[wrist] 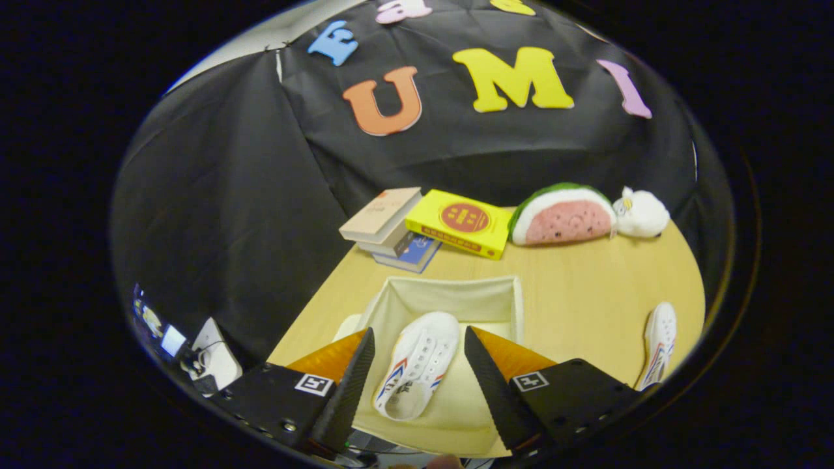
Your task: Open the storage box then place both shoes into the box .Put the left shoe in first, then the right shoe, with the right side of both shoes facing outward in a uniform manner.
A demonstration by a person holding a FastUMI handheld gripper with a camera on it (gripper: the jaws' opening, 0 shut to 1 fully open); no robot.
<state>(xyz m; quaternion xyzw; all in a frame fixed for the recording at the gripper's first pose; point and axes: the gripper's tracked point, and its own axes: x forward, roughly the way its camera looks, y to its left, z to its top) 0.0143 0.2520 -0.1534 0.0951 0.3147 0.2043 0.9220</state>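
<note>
White shoe (417, 365) in box (449, 290), gripper (419, 339) spread above

claw (419, 339) | fingers spread wide apart | gripping nothing | angled downward

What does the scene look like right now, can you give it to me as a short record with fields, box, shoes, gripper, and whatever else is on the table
box: open fabric storage box on the wooden table
shoe in box: white shoe lying inside, seen between the fingers
shoe outside: second white shoe on the table, right of the box
gripper: gripper open, above the box, not touching the shoe
background: stacked books, yellow book, watermelon plush, white plush
</note>
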